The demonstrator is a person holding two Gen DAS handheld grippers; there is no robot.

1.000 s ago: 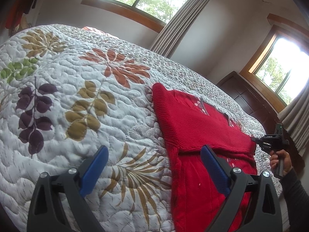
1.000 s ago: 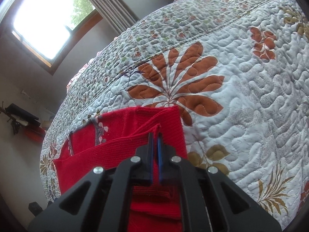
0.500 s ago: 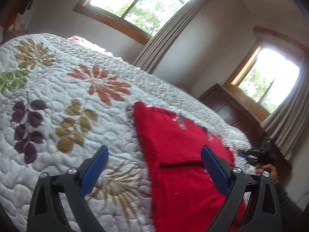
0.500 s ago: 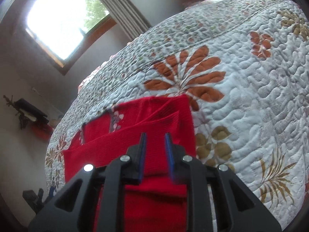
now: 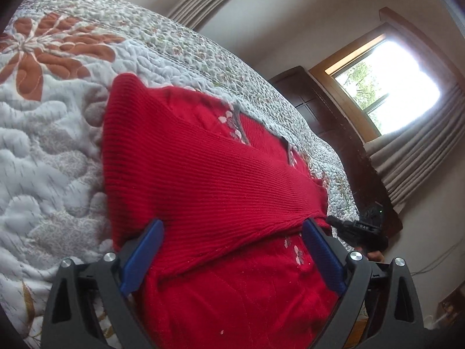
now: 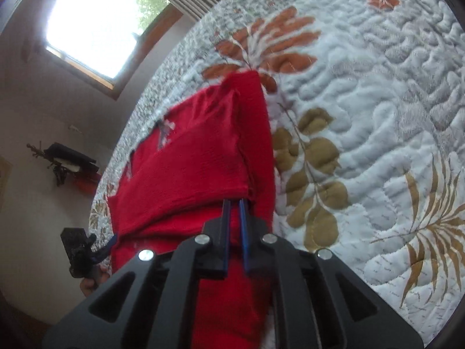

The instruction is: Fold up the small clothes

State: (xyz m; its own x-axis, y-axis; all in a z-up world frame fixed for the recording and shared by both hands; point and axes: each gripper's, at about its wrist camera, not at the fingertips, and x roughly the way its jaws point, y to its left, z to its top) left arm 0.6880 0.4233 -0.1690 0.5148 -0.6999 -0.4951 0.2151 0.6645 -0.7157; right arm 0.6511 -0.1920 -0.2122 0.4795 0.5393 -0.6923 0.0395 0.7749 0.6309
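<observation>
Sweater point(image 5: 209, 174) lies on quilt point(image 5: 43, 145), one sleeve folded across, more folds likely left; left gripper point(image 5: 232, 250) wide, empty; right gripper point(image 6: 234, 221) narrowed, grip unclear.

I have brought my left gripper point(image 5: 232, 250) down closer to the red sweater point(image 5: 209, 174), its wide-open fingers now straddling the folded flap. My right gripper point(image 6: 234, 221), which parted half a second ago, has narrowed again at the flap's edge.

Sunlit curtained window point(image 5: 389, 84), quilted bed point(image 5: 52, 145)
</observation>
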